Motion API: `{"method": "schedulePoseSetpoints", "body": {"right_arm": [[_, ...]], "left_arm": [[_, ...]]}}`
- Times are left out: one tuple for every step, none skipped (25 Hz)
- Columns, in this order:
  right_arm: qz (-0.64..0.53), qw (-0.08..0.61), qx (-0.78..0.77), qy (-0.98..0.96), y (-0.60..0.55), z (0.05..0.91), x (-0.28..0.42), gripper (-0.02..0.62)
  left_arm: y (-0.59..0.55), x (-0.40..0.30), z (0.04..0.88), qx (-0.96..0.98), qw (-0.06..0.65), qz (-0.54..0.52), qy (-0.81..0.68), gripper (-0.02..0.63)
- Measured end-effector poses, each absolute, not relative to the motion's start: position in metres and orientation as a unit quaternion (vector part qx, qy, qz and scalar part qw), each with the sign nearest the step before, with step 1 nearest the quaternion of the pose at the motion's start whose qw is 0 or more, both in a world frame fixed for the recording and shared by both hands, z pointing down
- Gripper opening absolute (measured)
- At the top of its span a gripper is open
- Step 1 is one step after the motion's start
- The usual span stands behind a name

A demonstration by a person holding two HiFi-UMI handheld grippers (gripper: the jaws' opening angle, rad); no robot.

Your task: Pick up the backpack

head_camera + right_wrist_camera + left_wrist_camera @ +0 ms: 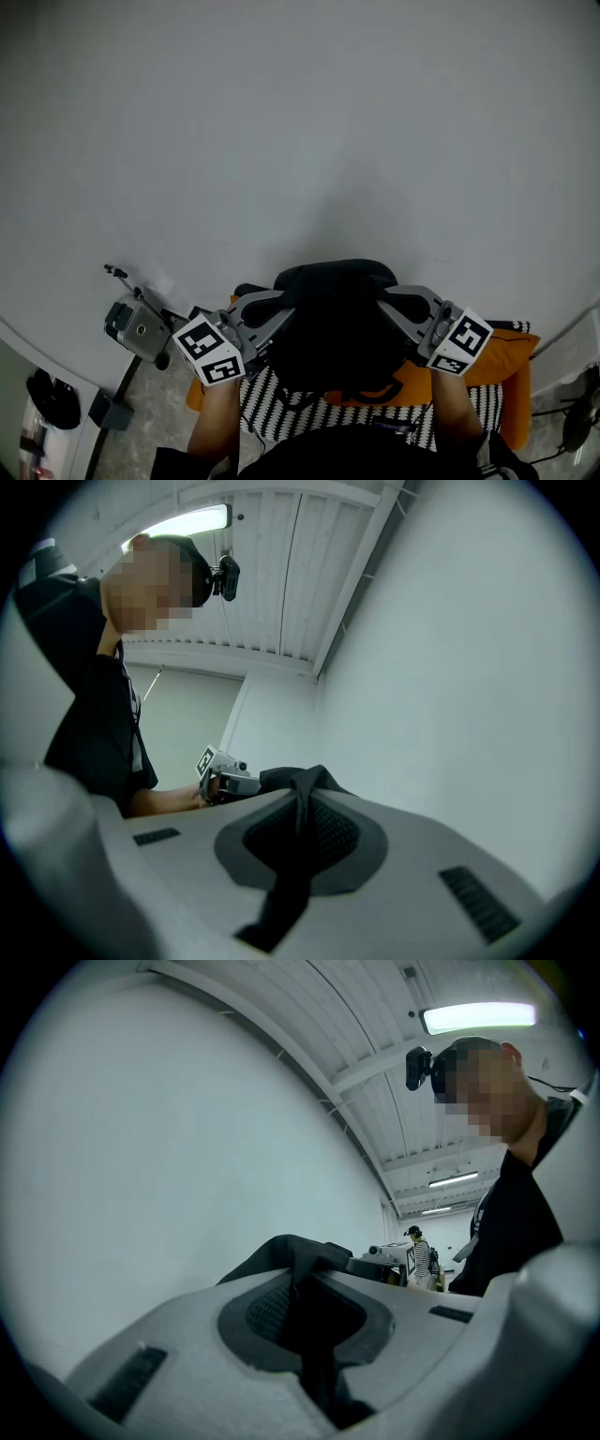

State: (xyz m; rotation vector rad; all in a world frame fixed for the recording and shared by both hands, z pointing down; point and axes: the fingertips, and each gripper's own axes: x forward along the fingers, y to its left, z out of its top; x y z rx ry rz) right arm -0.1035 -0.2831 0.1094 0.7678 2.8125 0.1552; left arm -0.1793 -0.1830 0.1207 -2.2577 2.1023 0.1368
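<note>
While facing white wall (300, 122), holds black backpack (333, 328) up between both claws, over striped cloth (281, 405) and orange pad (502, 361). Pinches backpack fabric in closed left gripper (279, 314); clamps black strap (291, 855) in closed right gripper (386, 309).

No words, brand names or numbers legible to me in any view. Only printed signs I find: black-and-white square code patterns on left marker cube (208, 349) and right marker cube (461, 342), several faces each in head view. Blocky machine codes, no letters or digits among them. Left marker cube also shows in right gripper view, its pattern too small for me to make out.
</note>
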Motion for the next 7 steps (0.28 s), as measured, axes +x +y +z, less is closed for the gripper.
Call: {"method": "schedulePoseSetpoints", "body": {"right_arm": [[0.052, 0.111, 0.262, 0.957, -0.2835, 0.1100, -0.1022, 0.028], [0.052, 0.111, 0.262, 0.957, -0.2841, 0.1107, -0.1007, 0.028], [0.051, 0.110, 0.263, 0.957, -0.2847, 0.1116, -0.0994, 0.028], [0.051, 0.110, 0.264, 0.957, -0.2852, 0.1124, -0.0986, 0.028], [0.050, 0.110, 0.264, 0.957, -0.2855, 0.1132, -0.0984, 0.028], [0.049, 0.110, 0.265, 0.957, -0.2857, 0.1138, -0.0984, 0.028], [0.049, 0.110, 0.266, 0.957, -0.2859, 0.1144, -0.0985, 0.028]], "left_arm": [[-0.1835, -0.1779, 0.1212, -0.730, 0.027, 0.044, 0.681, 0.038], [-0.1842, -0.1763, 0.1220, -0.730, 0.027, 0.044, 0.682, 0.038], [-0.1849, -0.1749, 0.1228, -0.730, 0.027, 0.044, 0.682, 0.038], [-0.1854, -0.1742, 0.1236, -0.729, 0.026, 0.043, 0.683, 0.038], [-0.1857, -0.1741, 0.1243, -0.728, 0.026, 0.043, 0.683, 0.038], [-0.1857, -0.1744, 0.1249, -0.728, 0.026, 0.043, 0.684, 0.038], [-0.1857, -0.1748, 0.1253, -0.727, 0.026, 0.044, 0.685, 0.038]]}}
